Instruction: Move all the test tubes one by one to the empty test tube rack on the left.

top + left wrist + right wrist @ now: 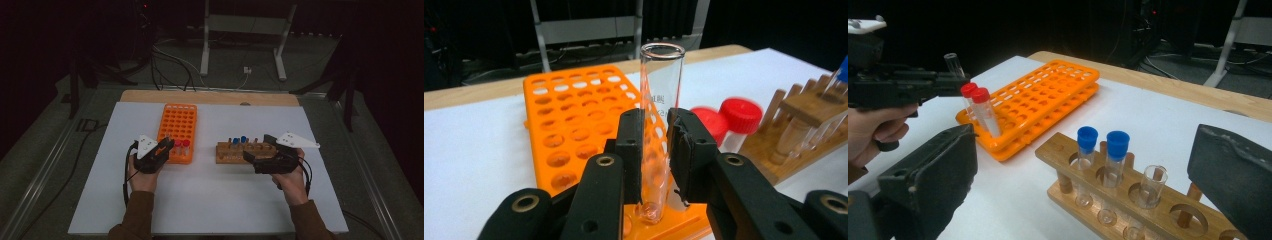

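Left gripper [655, 150] pinching a clear glass tube [659, 100] with no cap. Tube upright, open mouth on top, round bottom just over a hole at the near edge of the orange plastic rack [574, 125]. Straight down into the rack from here. Two red-capped tubes [729, 120] right beside. Right gripper [1083, 185] spread wide, holding nothing, by the wooden rack [1128, 200], farther from the orange rack.

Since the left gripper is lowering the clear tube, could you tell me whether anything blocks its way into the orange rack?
Nothing visible does. The left gripper holds the clear tube upright, its bottom at a hole in the orange rack; the two red-capped tubes stand beside it.
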A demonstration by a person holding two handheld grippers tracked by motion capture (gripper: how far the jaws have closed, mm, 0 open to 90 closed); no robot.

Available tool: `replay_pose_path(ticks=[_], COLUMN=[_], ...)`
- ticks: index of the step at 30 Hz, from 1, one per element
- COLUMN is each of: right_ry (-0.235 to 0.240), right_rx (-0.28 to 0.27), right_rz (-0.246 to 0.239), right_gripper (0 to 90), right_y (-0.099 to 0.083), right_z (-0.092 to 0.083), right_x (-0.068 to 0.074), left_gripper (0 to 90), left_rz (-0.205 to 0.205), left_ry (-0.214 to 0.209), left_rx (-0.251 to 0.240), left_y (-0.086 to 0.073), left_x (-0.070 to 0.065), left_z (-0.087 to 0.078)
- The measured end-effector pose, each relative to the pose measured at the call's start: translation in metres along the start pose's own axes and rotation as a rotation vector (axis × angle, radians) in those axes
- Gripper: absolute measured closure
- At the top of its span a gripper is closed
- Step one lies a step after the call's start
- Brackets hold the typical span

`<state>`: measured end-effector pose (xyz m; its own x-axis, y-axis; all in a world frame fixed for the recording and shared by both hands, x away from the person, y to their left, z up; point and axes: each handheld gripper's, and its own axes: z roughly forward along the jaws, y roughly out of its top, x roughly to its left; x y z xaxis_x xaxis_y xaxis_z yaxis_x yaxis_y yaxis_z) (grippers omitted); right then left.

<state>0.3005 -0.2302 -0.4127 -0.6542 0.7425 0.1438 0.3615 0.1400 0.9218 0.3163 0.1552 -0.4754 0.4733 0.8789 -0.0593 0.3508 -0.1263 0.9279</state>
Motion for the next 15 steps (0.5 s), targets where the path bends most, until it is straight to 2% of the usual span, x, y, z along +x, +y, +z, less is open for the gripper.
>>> replay_pose_path(ticks=[5,10,15], right_ry=[0.004,0.008,0.013], right_rx=[0.000,-0.001,0.001], right_rz=[0.001,0.002,-0.001], right_gripper=[0.0,0.0,0.0], right_y=[0.000,0.000,0.000], right_z=[-0.001,-0.001,-0.001], right_x=[0.000,-0.001,-0.001], left_gripper=[76.2,76.4,76.9], left_rz=[0.009,0.031,0.042], left_ry=[0.002,0.014,0.004], left_rx=[0.044,0.117,0.140], left_y=[-0.007,-0.015,-0.015], left_x=[0.000,-0.003,-0.001], left_z=[0.005,0.013,0.013])
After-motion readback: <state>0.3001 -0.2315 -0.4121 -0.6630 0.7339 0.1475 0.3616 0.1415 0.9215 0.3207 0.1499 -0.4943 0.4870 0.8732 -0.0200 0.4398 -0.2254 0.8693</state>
